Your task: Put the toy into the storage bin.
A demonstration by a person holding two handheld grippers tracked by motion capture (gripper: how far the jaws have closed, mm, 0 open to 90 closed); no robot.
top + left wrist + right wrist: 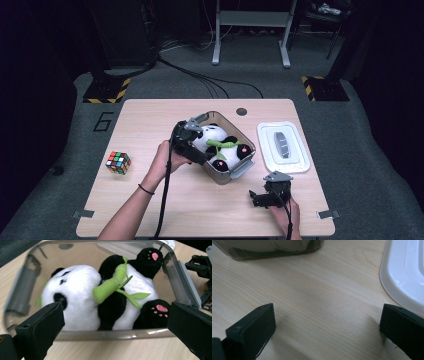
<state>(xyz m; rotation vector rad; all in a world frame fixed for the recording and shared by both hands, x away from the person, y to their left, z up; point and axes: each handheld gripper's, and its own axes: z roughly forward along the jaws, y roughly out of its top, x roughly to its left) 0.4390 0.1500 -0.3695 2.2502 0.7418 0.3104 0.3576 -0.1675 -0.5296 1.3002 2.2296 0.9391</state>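
Inspecting progress at the storage stage: plush panda (82,302) lying on its side inside the clear plastic container (239,172), head toward the left tongs, pink-padded feet toward the far end, green bamboo sprig (112,286) across its chest. Toy fully within the walls, nothing hanging over the rim as far as visible. Container near the middle of the tabletop (150,125), turned at an angle.

Left tongs (192,142) hovering over the near rim of the container, spread wide apart, holding nothing; in the left gripper view both black pads flanking the panda without touching it. Judged: placement of the toy complete, grip released.

Right tongs (260,197) low over bare tabletop near the front edge, well apart from the container, likewise spread open and empty; in the right gripper view only wood grain between the pads, white lid edge at the right.

White lid (283,147) lying flat on the tabletop just beside the container, on its right, not yet fitted. Judged remaining: pick up the lid, seat it on the container, press down and close the side latches. Roughly the halfway mark.

Rubik's cube (118,162) at the left of the tabletop, well apart, untouched and apparently not part of the work.
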